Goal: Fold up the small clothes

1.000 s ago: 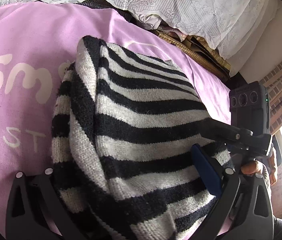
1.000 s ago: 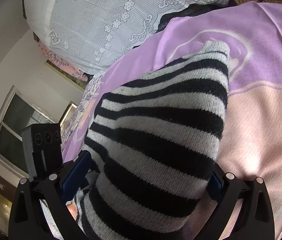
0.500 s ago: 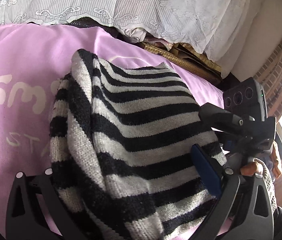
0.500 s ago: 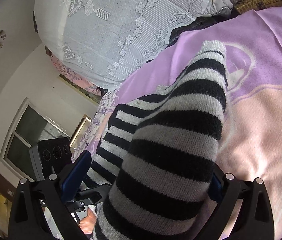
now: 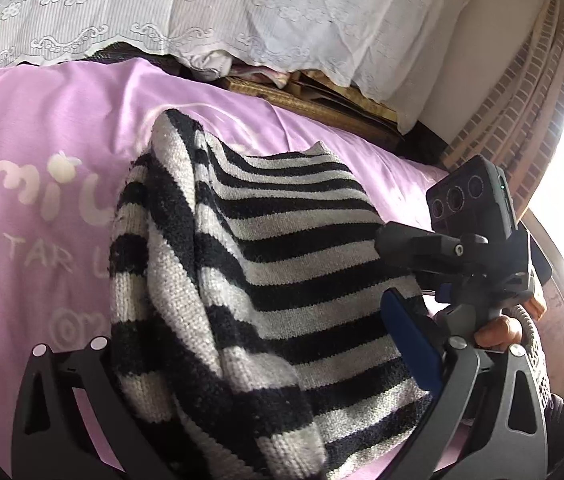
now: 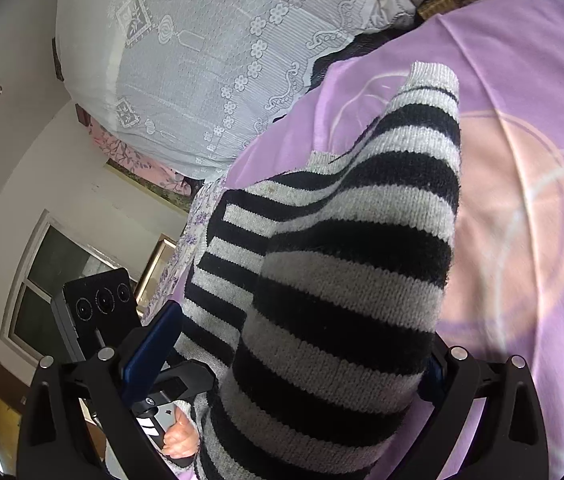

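**Clearly a striped sweater, bunched between both claws**

Mostly the black-and-grey striped knit sweater point(image 5: 282, 280) fills the centre and lower half of both wrist views, its fuzzy bands folded over in thick layers, one ribbed grey edge point(image 6: 434, 76) reaching toward the upper right of the right wrist view. It lies raised over the purple bedspread point(image 5: 41, 128) with white lettering. The left claw point(image 5: 241, 392) grips its lower folds; the right claw point(image 6: 282, 364) likewise clamps the knit. White lace cloth point(image 5: 241, 8) hangs along the top.

One striped sweater point(image 5: 282, 288) counted, one purple blanket point(image 5: 41, 120), one lace cover point(image 5: 201, 8), two tools seen, left tool point(image 5: 265, 412), right tool point(image 6: 294, 400)
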Tool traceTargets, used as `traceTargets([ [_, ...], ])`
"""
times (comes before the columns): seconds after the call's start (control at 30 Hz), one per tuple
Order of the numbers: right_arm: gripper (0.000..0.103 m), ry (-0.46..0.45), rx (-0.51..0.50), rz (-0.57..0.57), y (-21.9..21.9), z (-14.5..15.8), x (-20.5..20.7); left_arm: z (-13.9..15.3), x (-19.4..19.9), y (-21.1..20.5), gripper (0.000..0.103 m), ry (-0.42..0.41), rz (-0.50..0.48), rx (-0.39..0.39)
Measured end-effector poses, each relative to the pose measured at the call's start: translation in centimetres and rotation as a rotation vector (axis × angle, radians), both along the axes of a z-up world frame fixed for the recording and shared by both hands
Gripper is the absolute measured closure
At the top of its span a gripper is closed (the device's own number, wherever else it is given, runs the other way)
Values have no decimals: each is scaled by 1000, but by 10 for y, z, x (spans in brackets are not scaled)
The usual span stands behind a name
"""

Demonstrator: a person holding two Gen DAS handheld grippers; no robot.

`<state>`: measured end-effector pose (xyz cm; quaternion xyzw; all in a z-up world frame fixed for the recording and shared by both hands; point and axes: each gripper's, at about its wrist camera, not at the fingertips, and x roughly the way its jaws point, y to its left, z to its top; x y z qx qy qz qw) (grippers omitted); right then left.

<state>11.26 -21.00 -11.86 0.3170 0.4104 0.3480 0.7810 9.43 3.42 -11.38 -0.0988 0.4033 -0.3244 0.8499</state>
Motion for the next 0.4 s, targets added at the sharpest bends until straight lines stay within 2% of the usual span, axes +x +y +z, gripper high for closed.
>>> traceTargets([
  [0.2,3,30,73,-33,-32,2,-36,2,-33,-21,5,7,-38,-27],
  [0.33,3,31,77,-37,-50,4,-59,2,-52,-36,5,15,-64,-54],
  [0.37,4,33,76,-41,-56,3,-66,2,-55,-40,5,19,-70,-56],
  [0.4,10,41,73,-55,-64,0,-74,1,-61,-45,5,22,-77,-57],
])
